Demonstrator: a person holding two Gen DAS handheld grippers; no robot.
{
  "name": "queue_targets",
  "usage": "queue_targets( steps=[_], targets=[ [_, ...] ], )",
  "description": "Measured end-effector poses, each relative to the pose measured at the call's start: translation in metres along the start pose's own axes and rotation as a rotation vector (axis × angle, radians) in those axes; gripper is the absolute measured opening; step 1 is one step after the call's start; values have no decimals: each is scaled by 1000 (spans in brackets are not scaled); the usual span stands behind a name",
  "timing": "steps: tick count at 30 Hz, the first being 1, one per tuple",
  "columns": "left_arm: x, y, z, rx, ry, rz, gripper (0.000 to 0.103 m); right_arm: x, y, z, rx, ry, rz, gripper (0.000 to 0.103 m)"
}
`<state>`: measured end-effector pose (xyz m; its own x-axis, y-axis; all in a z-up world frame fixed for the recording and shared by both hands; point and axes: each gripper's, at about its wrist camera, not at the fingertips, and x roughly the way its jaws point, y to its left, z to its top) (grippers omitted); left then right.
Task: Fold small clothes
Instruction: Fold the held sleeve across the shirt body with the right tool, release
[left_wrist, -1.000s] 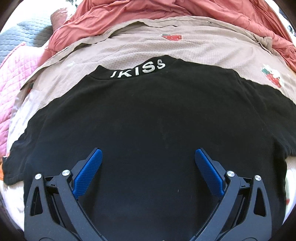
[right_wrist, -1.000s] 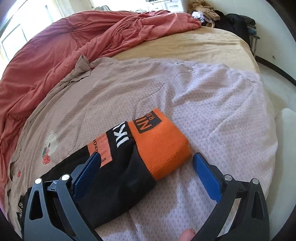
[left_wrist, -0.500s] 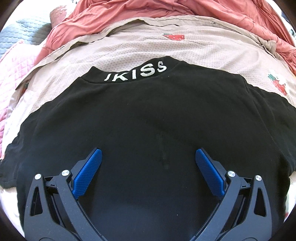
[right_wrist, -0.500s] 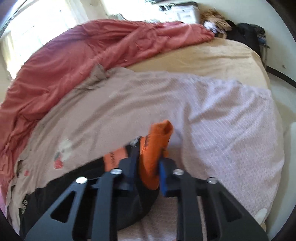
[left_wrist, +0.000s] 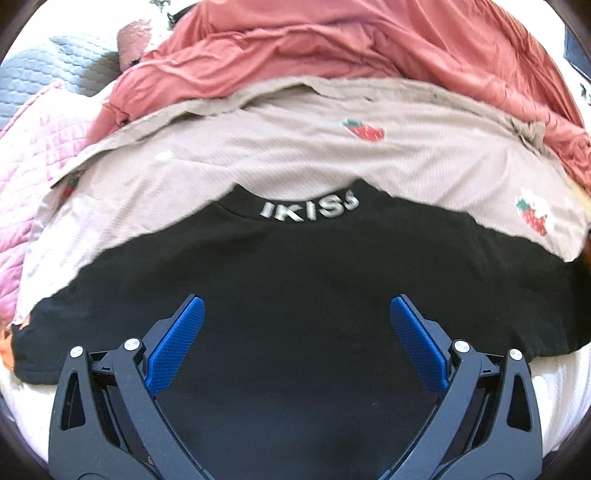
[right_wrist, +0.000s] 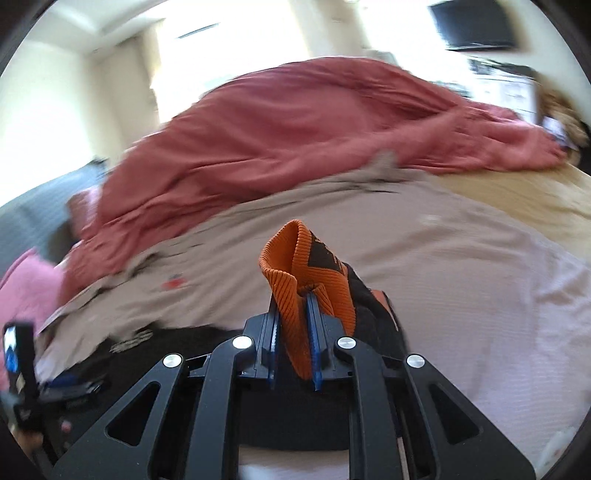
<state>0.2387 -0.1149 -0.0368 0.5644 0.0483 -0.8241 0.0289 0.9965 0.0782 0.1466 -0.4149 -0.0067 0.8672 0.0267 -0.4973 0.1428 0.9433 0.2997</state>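
A small black shirt (left_wrist: 295, 280) lies spread flat on a beige strawberry-print blanket (left_wrist: 295, 155), its collar with white letters (left_wrist: 310, 210) pointing away from me. My left gripper (left_wrist: 291, 325) is open and empty, low over the shirt's middle. My right gripper (right_wrist: 293, 332) is shut on the shirt's orange ribbed sleeve cuff (right_wrist: 291, 266) and holds it lifted above the blanket (right_wrist: 443, 266). The black sleeve (right_wrist: 369, 314) hangs from the cuff to the right of the fingers.
A crumpled red duvet (left_wrist: 351, 44) lies beyond the blanket; it also fills the back of the right wrist view (right_wrist: 295, 125). A pink quilt (left_wrist: 33, 147) and a grey one (left_wrist: 44, 74) lie at the left. The left gripper shows at the right view's left edge (right_wrist: 18, 362).
My right gripper has closed on the orange cuff and lifted it, swinging up and leftward. My left gripper stays open and has shifted slightly over the shirt.
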Motion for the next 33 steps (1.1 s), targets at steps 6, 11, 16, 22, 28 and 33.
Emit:
queue_targets(
  steps=[6, 11, 16, 22, 28, 33],
  targets=[
    [-21, 43, 2, -46, -25, 54, 95, 2, 77, -12, -128, 40, 146, 13],
    [-29, 83, -3, -90, -29, 111, 95, 13, 125, -27, -198, 90, 198, 13],
    [-30, 121, -12, -163, -14, 145, 95, 32, 165, -51, -238, 165, 233, 13],
    [-32, 145, -23, -216, -2, 146, 95, 45, 210, -83, -285, 233, 319, 13],
    [-34, 160, -29, -250, 7, 174, 95, 41, 223, -106, -339, 294, 483, 46],
    [-32, 148, -32, -258, 28, 81, 95, 32, 179, -86, -313, 265, 448, 56]
  ],
)
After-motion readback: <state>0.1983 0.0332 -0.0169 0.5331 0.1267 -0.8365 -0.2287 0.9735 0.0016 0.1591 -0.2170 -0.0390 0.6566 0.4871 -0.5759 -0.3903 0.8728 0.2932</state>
